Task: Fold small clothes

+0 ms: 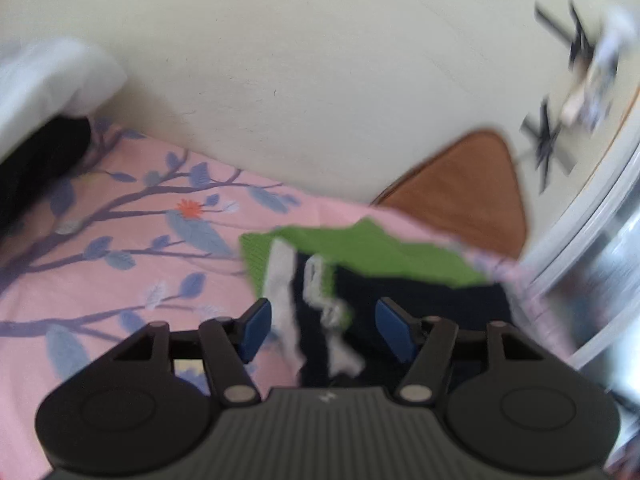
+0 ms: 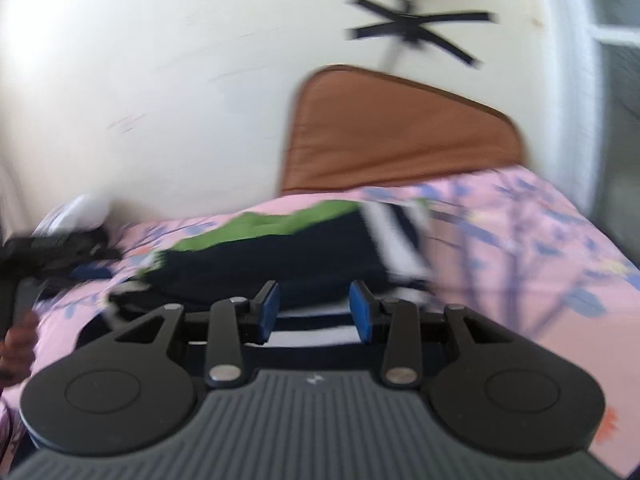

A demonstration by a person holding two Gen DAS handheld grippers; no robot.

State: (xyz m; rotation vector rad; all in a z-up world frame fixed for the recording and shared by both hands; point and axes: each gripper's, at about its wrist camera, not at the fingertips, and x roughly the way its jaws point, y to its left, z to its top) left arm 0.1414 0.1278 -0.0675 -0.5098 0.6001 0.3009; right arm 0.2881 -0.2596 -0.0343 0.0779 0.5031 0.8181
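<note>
Garment (image 1: 384,256) lies on the bed, on the pink floral sheet (image 1: 120,240), near the wall side and just in front of a brown cushion (image 1: 468,192). It reads as a small navy piece with green panels and white stripes; both views are motion-blurred, so I can't tell its exact type or how many layers are stacked.

Left gripper (image 1: 324,328): jaws wide, blue pads either side of the white-striped edge, fabric in the gap but not pinched as far as I can see. Right gripper (image 2: 314,310): jaws also wide, straddling the near navy edge, nothing clamped. Whether either pad touches cloth, I can't tell.

My read on the step: both tools are lined up at the near hem for a grasp, so a fold is about to start, not finished. The piece looks partly bunched, green side already lapped over navy.

Next move calls for closing both jaws on the same edge, a single layer if possible, without catching the sheet underneath. Then lift together and carry the hem across evenly. Main risk is pinching the bedsheet along with the fabric.
</note>
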